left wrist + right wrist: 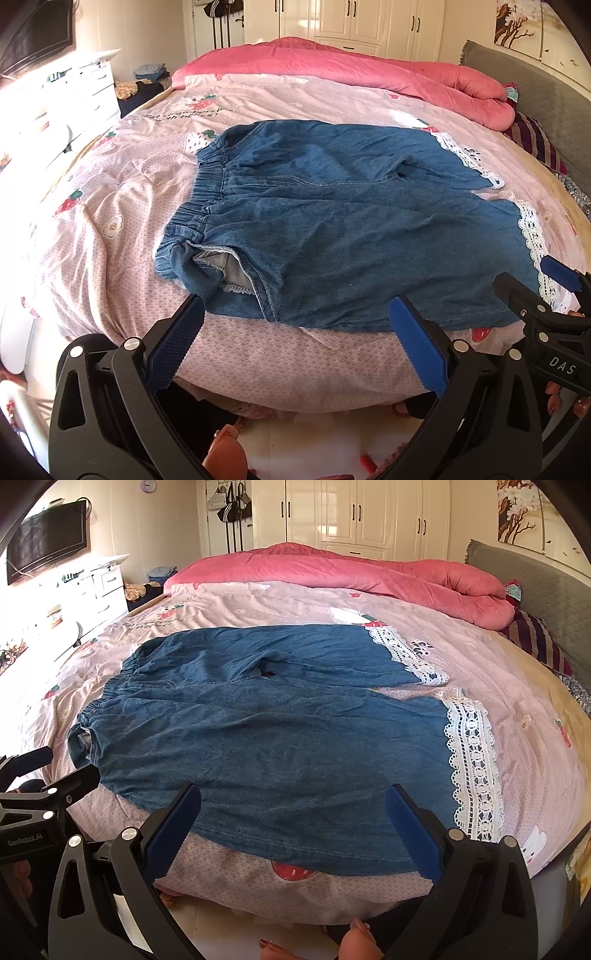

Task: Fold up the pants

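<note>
Pants (266, 731) flat; "GenRobot.AI" on left claw (48, 771).

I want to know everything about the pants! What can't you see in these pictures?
- Underside of the blue denim pants with white lace hems: both views, pressed against the pink strawberry-print bedsheet.
- Inside the side pocket: left wrist view, shadowed and folded.
- Sheet lettering: left wrist view, too small and distorted.

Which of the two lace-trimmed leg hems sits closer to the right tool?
The near leg's hem, whose wide lace band runs down toward the bed edge beside the right tool. The other hem lies farther back, toward the pink duvet.
</note>
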### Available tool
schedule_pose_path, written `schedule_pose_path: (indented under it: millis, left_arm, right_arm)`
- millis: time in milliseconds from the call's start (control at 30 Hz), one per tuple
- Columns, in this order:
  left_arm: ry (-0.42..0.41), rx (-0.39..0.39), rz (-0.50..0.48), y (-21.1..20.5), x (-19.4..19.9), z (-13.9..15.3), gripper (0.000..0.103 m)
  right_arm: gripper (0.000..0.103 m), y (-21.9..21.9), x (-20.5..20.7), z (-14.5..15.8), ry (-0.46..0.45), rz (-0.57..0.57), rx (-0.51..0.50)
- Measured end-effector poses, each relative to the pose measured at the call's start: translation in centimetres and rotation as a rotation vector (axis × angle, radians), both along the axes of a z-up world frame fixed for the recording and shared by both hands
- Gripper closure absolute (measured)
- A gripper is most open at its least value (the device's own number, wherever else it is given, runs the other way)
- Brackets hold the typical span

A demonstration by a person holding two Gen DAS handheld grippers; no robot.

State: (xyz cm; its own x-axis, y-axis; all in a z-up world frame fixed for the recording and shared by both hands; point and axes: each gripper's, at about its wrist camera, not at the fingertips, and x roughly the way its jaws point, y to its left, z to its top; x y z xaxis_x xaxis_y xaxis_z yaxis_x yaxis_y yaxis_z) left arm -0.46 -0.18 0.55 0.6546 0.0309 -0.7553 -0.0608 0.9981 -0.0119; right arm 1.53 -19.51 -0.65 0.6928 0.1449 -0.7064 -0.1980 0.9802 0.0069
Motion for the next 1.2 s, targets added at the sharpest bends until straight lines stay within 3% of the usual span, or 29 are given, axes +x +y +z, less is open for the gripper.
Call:
schedule_pose_path:
  millis: [800, 1033, 1200]
  left_arm:
    - [0.023, -0.017, -0.009, 0.6, 0.6, -0.6, 0.009]
    - [0.052, -0.019, -0.018, 1.9, 1.5, -0.5, 0.009]
    - [0.007, 0.008, 0.010, 4.7, 4.3, 1.5, 0.009]
  right_arm:
    - [0.004, 0.3, 0.4, -0.2, 0.004, 0.004, -0.019]
    - [0.004, 0.2, 2.4, -0.5, 0.036, 0.009, -0.008]
    - [0.004, 0.5, 5.3, 0.5, 0.050, 0.051, -0.004]
